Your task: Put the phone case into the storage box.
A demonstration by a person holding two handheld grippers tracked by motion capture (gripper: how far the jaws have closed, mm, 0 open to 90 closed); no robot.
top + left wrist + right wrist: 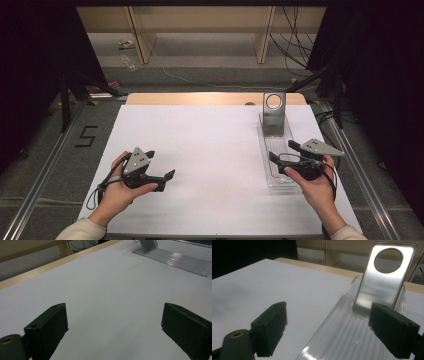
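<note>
with our right tongs point(282, 151) spread wide over the near end of the clear tray point(332, 340) and our left tongs point(162, 165) released above the bare worktop point(210, 145), a clumsy reach could topple the metal plate point(383, 280) leaning upright at the tray's far end.

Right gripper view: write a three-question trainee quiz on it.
1. True or false: the right claw is shut on the metal plate.
2. What does the plate stand in? A) clear tray B) bowl C) box
3. What shape is the hole near the plate's top?

Key: 1 false, its jaws are open and empty; 2 A; 3 round.
</note>
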